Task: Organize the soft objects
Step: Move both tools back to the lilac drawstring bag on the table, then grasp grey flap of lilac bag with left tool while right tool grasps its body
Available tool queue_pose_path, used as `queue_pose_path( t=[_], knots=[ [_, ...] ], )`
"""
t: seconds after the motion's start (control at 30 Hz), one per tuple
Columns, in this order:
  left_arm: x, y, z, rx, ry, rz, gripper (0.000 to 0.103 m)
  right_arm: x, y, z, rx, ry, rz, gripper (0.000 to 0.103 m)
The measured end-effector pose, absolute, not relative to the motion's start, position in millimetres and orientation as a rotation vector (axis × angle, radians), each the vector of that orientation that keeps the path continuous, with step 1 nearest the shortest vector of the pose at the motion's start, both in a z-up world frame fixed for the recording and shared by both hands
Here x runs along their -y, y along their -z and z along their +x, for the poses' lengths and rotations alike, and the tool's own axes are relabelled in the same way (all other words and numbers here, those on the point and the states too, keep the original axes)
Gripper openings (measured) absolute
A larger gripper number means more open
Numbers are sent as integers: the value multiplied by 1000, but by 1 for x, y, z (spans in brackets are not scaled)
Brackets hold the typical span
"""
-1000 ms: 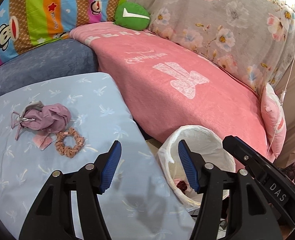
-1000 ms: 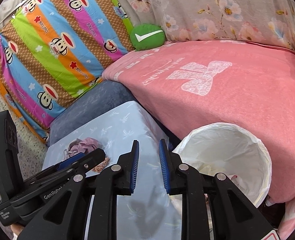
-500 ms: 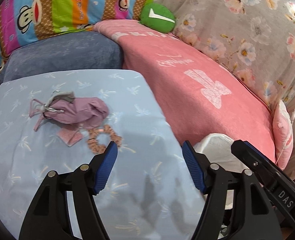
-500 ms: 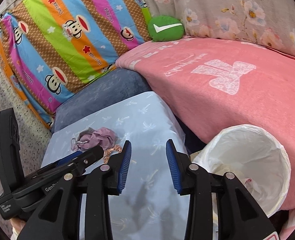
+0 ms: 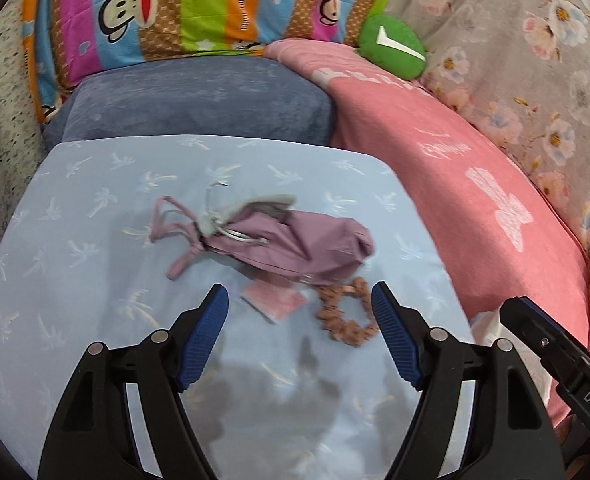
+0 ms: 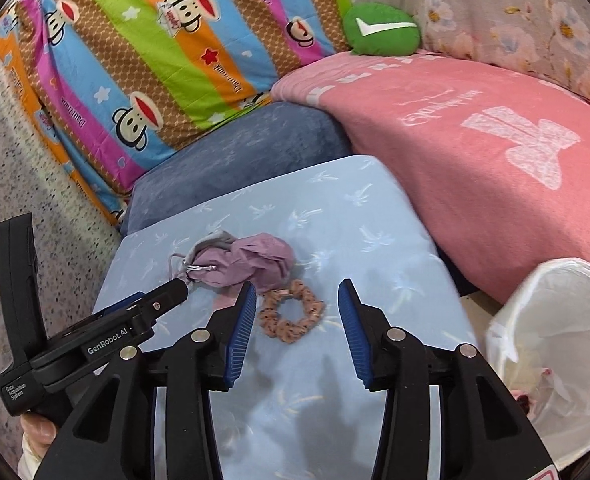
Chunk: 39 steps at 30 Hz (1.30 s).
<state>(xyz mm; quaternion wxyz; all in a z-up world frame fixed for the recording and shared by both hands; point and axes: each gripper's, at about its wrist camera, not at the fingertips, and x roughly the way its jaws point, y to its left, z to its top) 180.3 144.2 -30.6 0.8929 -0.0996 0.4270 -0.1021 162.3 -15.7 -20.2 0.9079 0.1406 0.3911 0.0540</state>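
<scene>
A mauve drawstring pouch (image 5: 295,242) (image 6: 251,262) lies on the light blue cloth (image 5: 95,280) (image 6: 335,208), cords trailing left. Just in front of it sit a small pink packet (image 5: 275,305) and a brown scrunchie (image 5: 347,318) (image 6: 291,316). My left gripper (image 5: 300,334) is open, a short way in front of the packet and scrunchie, with nothing between its fingers. My right gripper (image 6: 293,330) is open too; the scrunchie shows between its blue pads, slightly beyond them. The left gripper's body (image 6: 95,340) shows at the left of the right wrist view.
A white-lined bin (image 6: 551,352) stands right of the blue cloth, some scraps inside. Behind are a navy cushion (image 5: 199,100), a pink blanket (image 5: 475,200), a green round pillow (image 5: 393,46) and a striped monkey-print pillow (image 6: 155,40). A hand (image 6: 35,428) holds the left tool.
Both grippers swung left from the bin toward the pouch and scrunchie and came closer. The right gripper's jaws widened from nearly shut to open.
</scene>
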Motion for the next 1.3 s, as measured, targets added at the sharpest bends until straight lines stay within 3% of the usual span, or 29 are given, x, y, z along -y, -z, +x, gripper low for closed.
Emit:
queue_pose_path(
  t=[0.43,0.63,0.8,0.87,0.9,0.97,1.13,1.3],
  knots=[
    [-178,52,240,-912,180,-220,71,-35,61,244,-875,-128,253,56],
    [-178,68,262,-932,194,-208,70,-44,80,271,-906,-122,255,57],
    [-178,78,271,-949,226,-212,55,-51,96,284,-931,-120,255,57],
    [-176,80,273,-957,243,-208,40,-52,100,285,-937,-120,257,57],
    [-176,81,273,-961,249,-206,38,-54,102,286,-942,-122,257,57],
    [-176,83,274,-962,257,-209,26,-55,105,286,-948,-123,256,51],
    [-178,78,268,-947,260,-218,12,-57,110,282,-973,-141,259,15],
    [-176,63,259,-916,266,-224,10,-55,95,271,-947,-154,259,8]
  ],
)
